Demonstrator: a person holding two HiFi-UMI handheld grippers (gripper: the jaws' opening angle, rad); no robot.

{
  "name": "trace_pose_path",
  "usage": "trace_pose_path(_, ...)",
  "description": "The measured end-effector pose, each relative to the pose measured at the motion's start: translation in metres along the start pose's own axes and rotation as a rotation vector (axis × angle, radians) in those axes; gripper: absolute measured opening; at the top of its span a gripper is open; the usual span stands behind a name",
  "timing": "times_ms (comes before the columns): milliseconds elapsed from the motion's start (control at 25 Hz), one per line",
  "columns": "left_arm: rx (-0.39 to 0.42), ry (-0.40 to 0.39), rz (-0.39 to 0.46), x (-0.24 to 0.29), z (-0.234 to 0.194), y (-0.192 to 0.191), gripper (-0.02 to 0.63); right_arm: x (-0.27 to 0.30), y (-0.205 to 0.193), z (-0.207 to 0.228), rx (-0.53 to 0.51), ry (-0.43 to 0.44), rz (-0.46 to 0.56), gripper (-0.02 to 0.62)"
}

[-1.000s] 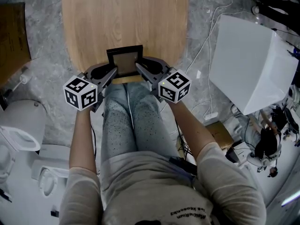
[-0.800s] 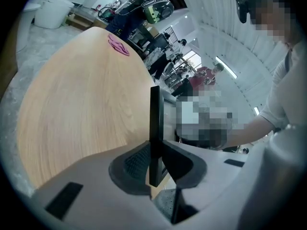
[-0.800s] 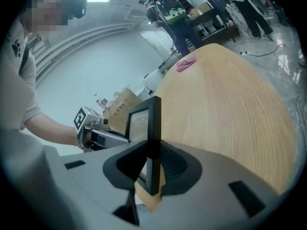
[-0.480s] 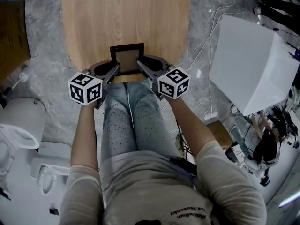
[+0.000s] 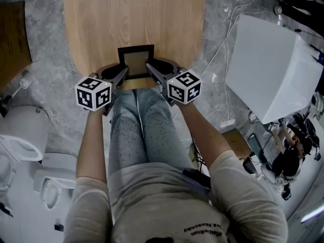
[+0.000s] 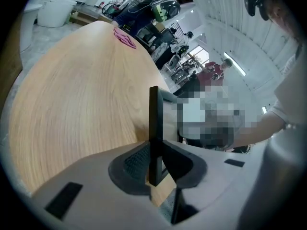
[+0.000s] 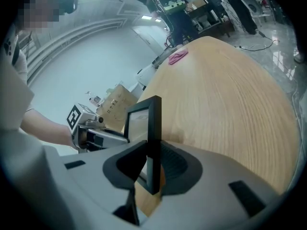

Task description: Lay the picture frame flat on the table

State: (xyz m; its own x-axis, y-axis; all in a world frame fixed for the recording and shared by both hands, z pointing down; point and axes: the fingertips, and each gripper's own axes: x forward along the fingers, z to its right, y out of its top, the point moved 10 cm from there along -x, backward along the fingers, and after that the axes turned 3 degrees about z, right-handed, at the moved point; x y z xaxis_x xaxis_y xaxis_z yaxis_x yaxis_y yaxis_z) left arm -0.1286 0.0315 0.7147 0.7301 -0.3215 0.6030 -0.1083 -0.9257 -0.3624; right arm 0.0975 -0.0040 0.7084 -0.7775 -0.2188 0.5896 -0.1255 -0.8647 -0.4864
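Left gripper grasps the picture frame by its left side bar. Right gripper grasps the right side bar. In the left gripper view the black bar stands edge-on, both pads of that gripper pressed on it. The right gripper view shows the same for the other gripper and bar.

Frame position: over the near rounded edge of the table, centred across its width, glass side toward the person. Whether its lower bar touches the wood I cannot tell.

Edges and room: bare wood runs from the frame to the far end, and to the left and right curved rims. A small pink item lies near the far end, well apart from the frame. The person's knees sit just below the near edge. On the floor, a white box stands to the right of the table and a cardboard box to the left.

Count: 1 frame, 2 grippers, 2 marker cubes, 1 table, 1 pink item.
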Motion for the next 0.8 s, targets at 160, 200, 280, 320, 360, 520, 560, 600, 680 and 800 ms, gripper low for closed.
trace_pose_path(160, -0.008, 0.017, 0.000, 0.0035, -0.0018, 0.0003, 0.084, 0.0026, 0.0000, 0.0028, 0.004, -0.011, -0.004, 0.091)
trace_pose_path(200, -0.011, 0.020, 0.001, 0.0036, -0.0024, 0.0000, 0.084, 0.0034, -0.0002, 0.0029, 0.007, -0.013, -0.005, 0.091)
trace_pose_path(280, -0.017, 0.024, 0.002, 0.0037, -0.0029, -0.0006, 0.084, 0.0041, -0.0005, 0.0029, 0.010, -0.016, -0.007, 0.091)
trace_pose_path(320, -0.019, 0.026, 0.002, 0.0040, -0.0028, -0.0008, 0.084, 0.0042, -0.0006, 0.0032, 0.010, -0.017, -0.008, 0.091)
trace_pose_path(360, -0.021, 0.028, 0.002, 0.0046, -0.0026, -0.0010, 0.084, 0.0041, -0.0008, 0.0038, 0.011, -0.018, -0.009, 0.091)
trace_pose_path(520, -0.031, 0.041, 0.006, 0.0076, -0.0019, -0.0017, 0.084, 0.0041, -0.0017, 0.0065, 0.017, -0.025, -0.013, 0.091)
trace_pose_path(560, -0.033, 0.044, 0.005, 0.0077, -0.0024, -0.0019, 0.085, 0.0048, -0.0020, 0.0064, 0.018, -0.027, -0.014, 0.091)
trace_pose_path(600, -0.034, 0.047, 0.004, 0.0075, -0.0031, -0.0022, 0.086, 0.0057, -0.0022, 0.0063, 0.019, -0.029, -0.015, 0.091)
trace_pose_path(680, -0.038, 0.054, 0.002, 0.0077, -0.0045, -0.0021, 0.086, 0.0073, -0.0019, 0.0065, 0.018, -0.038, -0.017, 0.091)
trace_pose_path(800, -0.051, 0.068, 0.003, 0.0089, -0.0047, -0.0006, 0.086, 0.0085, 0.0000, 0.0076, 0.017, -0.053, -0.023, 0.098)
